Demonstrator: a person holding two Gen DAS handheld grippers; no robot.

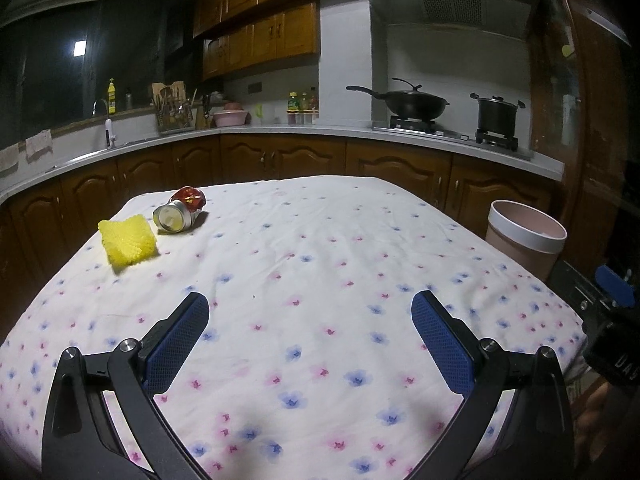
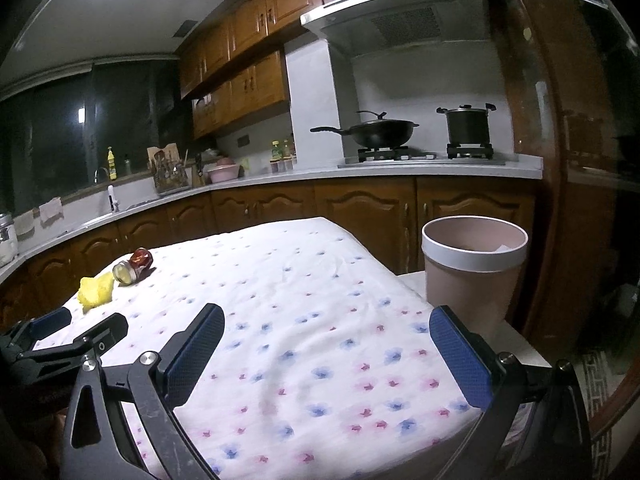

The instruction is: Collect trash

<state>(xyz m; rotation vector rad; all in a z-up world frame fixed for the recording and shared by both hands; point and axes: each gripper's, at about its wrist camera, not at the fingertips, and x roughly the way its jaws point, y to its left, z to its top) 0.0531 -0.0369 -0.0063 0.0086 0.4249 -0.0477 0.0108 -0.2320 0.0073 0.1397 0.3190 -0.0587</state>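
no brand or label can be read: the red print on the crushed can (image 1: 182, 210) is too small and blurred, and the few pale letters on the black device at the right edge of the left wrist view are cut off. the can lies on its side at the far left of the bench (image 1: 320, 280), its silver end toward the camera, just beside a yellow sponge (image 1: 128, 242) that sits nearer and to its left; whether the two touch cannot be told. the bench is covered with a white cloth printed with small blue and pink flowers, lightly wrinkled. off its right edge stands a pink bin (image 2: 474, 268) with a white rim, on a pale ledge, with a scrap of something white inside. the left gripper (image 1: 310, 314) hovers over the near part of the cloth with its blue-padded fingers spread wide and nothing between them. the right gripper (image 2: 326, 330) is likewise spread wide and empty, near the bin. behind runs a dim kitchen: brown wooden cabinets, a pale worktop, a sink with a tap, a yellow bottle on the sill, a wok (image 1: 416, 104) and a pot (image 1: 498, 114) on a stove under a hood.
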